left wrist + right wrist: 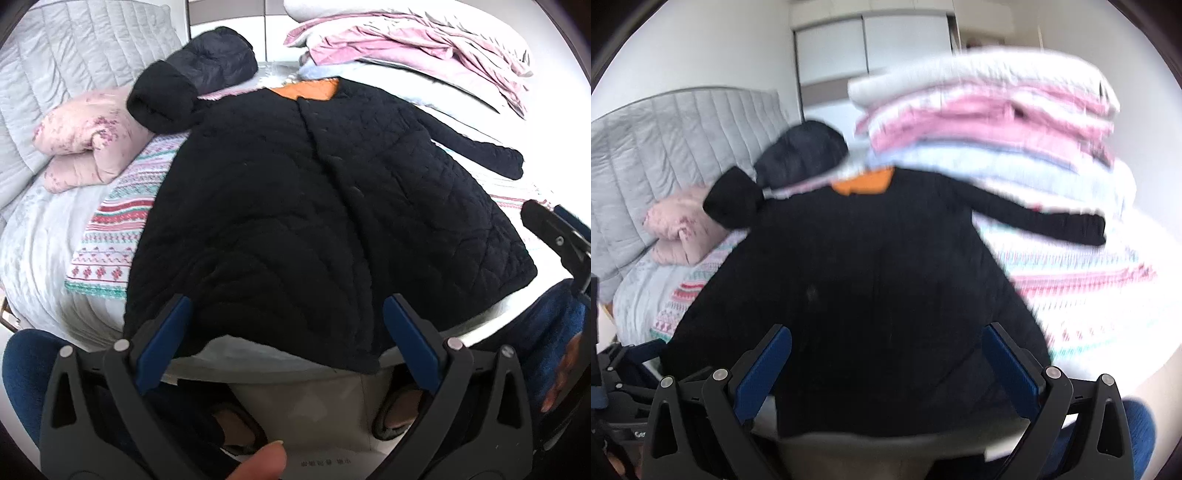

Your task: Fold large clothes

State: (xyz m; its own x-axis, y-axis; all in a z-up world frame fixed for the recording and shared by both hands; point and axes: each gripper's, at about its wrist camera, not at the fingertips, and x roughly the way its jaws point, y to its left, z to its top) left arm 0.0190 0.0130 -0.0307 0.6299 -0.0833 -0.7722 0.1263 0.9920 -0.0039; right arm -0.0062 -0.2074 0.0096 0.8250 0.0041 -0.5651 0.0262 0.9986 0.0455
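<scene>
A black jacket [314,206] of matt quilted cloth is lying mid-frame, showing smooth orange lining [306,89] at its collar. Upper left, a grey stitched padded headboard [55,92] is looking soft. Bottom corners: matt black plastic gripper arms carrying ribbed blue pads [410,341] and dull metal pins [454,344].

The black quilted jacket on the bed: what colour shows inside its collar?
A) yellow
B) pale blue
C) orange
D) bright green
C: the black quilted jacket lies spread flat on the bed, and an orange lining shows at its collar in both wrist views, below the pink and white stack of folded bedding.
</scene>
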